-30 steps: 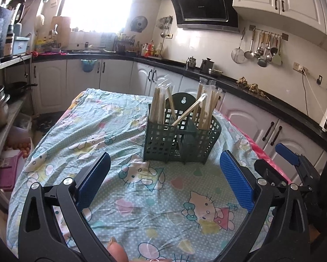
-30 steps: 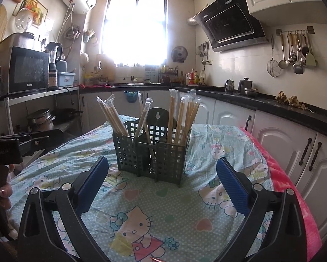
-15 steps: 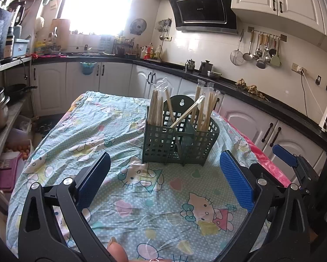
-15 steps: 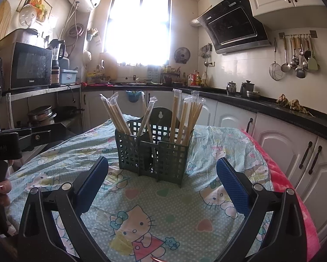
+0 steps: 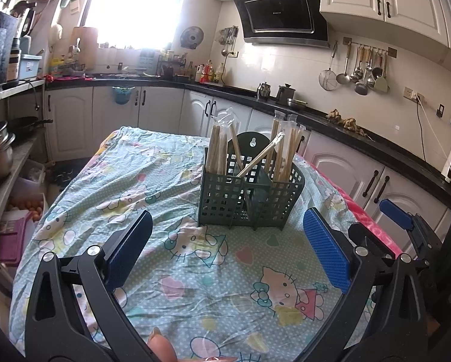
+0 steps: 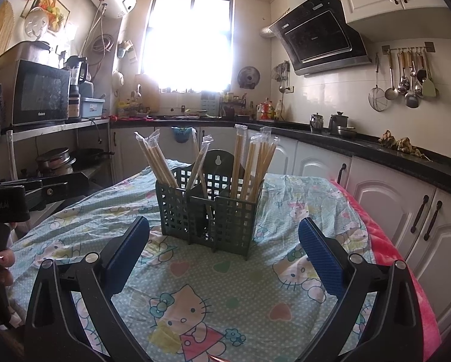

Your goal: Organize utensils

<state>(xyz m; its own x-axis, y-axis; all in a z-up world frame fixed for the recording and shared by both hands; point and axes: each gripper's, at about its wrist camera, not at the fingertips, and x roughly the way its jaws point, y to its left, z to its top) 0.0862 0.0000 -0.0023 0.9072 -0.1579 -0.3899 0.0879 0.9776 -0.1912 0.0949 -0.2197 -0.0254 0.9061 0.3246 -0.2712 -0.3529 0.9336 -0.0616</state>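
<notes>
Chopsticks [image 5: 219, 147], each pair in a clear wrapper, stand in a dark green slotted caddy [image 5: 249, 194] mid-table on the cartoon-cat tablecloth [image 5: 195, 274]. Left to right in my left-wrist view: a tight bundle in the left compartment, upright; one wrapped pair [image 5: 260, 158] lying diagonally across the middle, top end leaning right; another bundle [image 5: 287, 147] in the right compartment, near upright. Right-wrist view shows the same caddy [image 6: 209, 211] from the other side: left bundle [image 6: 156, 160] fanned outward, a couple of loose pairs crossing in the centre slot, right bundle [image 6: 252, 163] upright.

Handling guess: pairs are light and stiff, wrappers slick, so a pinch on the plastic alone would likely slide. I'd grip on the wood, upper third above the caddy rim, where there is clearance. Caddy looks light plastic and could tip or skate on the wrinkled cloth if I pull sideways.

My left tongs [image 5: 225, 250] are spread wide, nothing between the blue pads, hovering short of the caddy. My right tongs [image 6: 224, 247] likewise wide apart and empty, also short of it. No loose utensils visible on the cloth.
</notes>
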